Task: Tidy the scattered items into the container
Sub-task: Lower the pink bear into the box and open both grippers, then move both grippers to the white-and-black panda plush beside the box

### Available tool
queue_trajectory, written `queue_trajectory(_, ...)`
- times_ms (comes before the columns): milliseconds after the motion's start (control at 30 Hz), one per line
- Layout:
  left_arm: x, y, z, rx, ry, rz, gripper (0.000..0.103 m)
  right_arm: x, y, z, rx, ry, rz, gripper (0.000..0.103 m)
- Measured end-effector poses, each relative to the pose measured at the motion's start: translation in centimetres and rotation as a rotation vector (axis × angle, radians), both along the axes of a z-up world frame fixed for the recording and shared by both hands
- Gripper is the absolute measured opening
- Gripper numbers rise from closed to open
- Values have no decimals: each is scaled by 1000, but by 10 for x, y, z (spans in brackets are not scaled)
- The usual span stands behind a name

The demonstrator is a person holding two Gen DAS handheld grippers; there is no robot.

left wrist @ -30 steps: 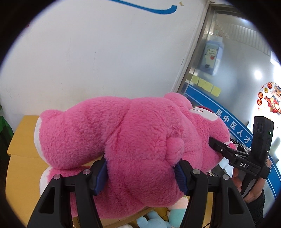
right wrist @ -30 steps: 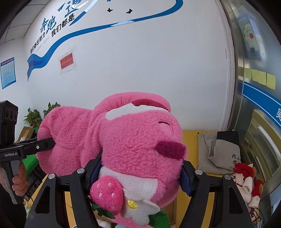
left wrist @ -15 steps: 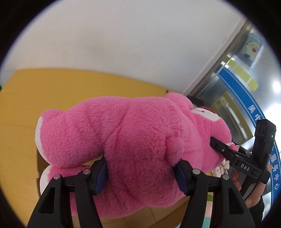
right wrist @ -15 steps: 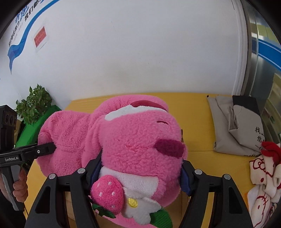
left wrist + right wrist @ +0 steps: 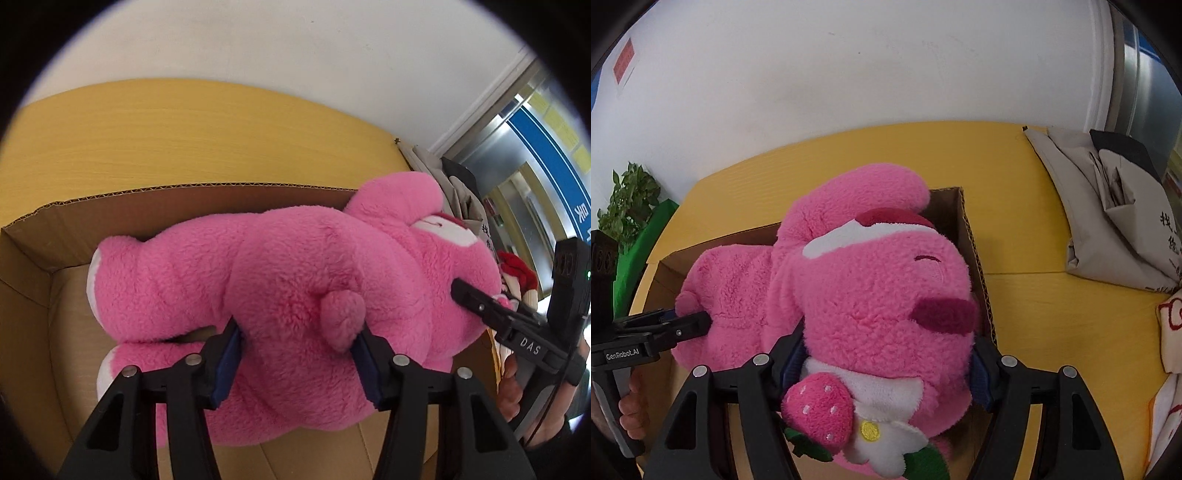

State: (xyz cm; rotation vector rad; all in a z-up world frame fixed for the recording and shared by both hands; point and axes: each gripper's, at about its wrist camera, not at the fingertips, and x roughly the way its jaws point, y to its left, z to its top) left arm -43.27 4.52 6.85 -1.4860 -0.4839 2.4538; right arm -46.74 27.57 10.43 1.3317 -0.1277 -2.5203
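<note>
Left wrist view: the left gripper [image 5: 297,363] has both blue pads [image 5: 228,363] pressed into the hind body of a big pink plush bear [image 5: 280,295], just beside its small round tail; jaws about half apart and closing, plush bunched between them. The bear lies lengthwise, feet to the left, head to the right, hanging over the open cardboard box [image 5: 33,266], whose corrugated rim and brown inner walls show behind and below it; whether it touches the box floor cannot be told. The box sits on a yellow table [image 5: 184,140] against a white wall [image 5: 295,44]. At right, the right gripper [image 5: 465,291] bites into the bear's head end, a hand [image 5: 511,391] on its handle. Behind the head, a grey cloth bag [image 5: 458,184] and a red-and-white soft toy [image 5: 517,273], partly hidden. Right wrist view: the right gripper [image 5: 888,365] is clamped on the bear's head [image 5: 871,295] at the neck, jaws wide, pads mostly buried in fur. The face shows a dark red nose, a closed eye and a white brow patch; a plush strawberry [image 5: 816,410] and a white flower sit below the chin. Box wall [image 5: 975,258] just right of the head, bear's body over the box interior. At left, the left gripper [image 5: 698,321] pushes into the rump, held by a hand [image 5: 631,413]. Potted plant [image 5: 628,199] far left; grey bag [image 5: 1108,221] and a white toy with red lines [image 5: 1171,314] on the table at right, apart from the box.
</note>
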Motion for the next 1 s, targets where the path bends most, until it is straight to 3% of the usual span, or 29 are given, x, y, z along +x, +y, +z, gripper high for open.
queue_trajectory(233,-1,-4,-2,-28,0,-16,58,19,-3,1,7,-26,-26,77)
queue_trajectory(267,-1,-7,-2,-21,-7,-3,62,17,-3,0,10,-32,-30,81)
queue_trajectory(300,-2,-8,-1,-12,-15,9,63,14,-1,-3,7,-40,-36,90)
queue_trajectory(367,6,-10,7,-7,-10,18,61,6,8,-7,-3,-63,-48,95)
queue_trajectory(467,44,-15,39,-98,66,18,61,19,15,4,6,-62,43,96)
queue_trajectory(533,78,-20,53,-197,83,40,63,50,17,21,100,15,107,102)
queue_trajectory(567,98,-25,55,-249,80,56,70,70,18,27,133,49,141,103)
queue_trajectory(633,136,-36,45,-317,40,74,80,106,18,25,122,23,247,103)
queue_trajectory(700,163,-43,17,-326,-43,69,80,129,15,7,88,-60,321,103)
queue_trajectory(767,183,-51,-7,-320,-103,80,77,144,12,-18,166,-107,313,101)
queue_trajectory(800,195,-50,-8,-357,-58,78,77,149,14,-27,196,-128,282,92)
queue_trajectory(833,203,-46,-6,-360,-32,50,77,154,17,-32,195,-153,261,89)
queue_trajectory(900,214,-38,-5,-347,-50,9,78,167,23,-30,191,-174,229,89)
queue_trajectory(1000,225,-24,-11,-439,-49,-26,78,190,25,-30,183,-172,207,89)
